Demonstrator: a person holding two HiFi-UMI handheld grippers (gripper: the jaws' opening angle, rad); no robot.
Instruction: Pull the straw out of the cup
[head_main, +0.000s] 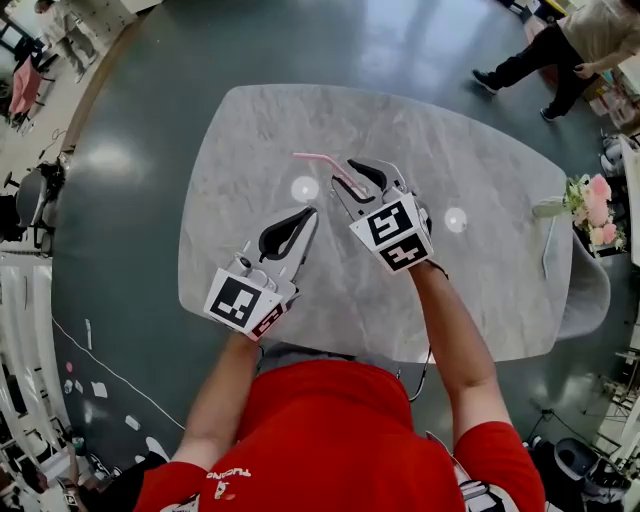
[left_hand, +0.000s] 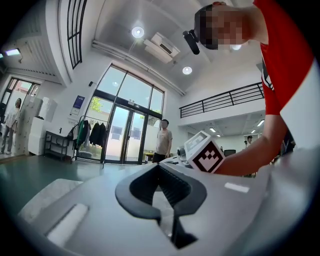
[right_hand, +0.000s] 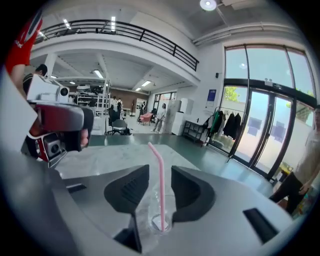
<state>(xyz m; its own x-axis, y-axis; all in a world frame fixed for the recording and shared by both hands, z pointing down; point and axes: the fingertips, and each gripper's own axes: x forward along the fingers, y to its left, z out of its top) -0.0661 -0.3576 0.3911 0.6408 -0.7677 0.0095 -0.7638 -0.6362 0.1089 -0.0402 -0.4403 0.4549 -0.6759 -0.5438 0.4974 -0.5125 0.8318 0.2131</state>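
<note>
Two claws hang over the marble worktop (head_main: 480, 290). The right claw (right_hand: 160, 172) is open, and a clear cup (right_hand: 152, 222) stands between its sides. A pink straw (right_hand: 161, 187) stands in the cup. The left claw (left_hand: 159, 167) is closed and holds nothing.

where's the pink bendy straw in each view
Head view: pink bendy straw above centre, at the tips of the right gripper.
Left gripper view: not in it.
Right gripper view: lower centre, upright between that gripper's open jaws.
Shared landmark: the grey marble table.
</note>
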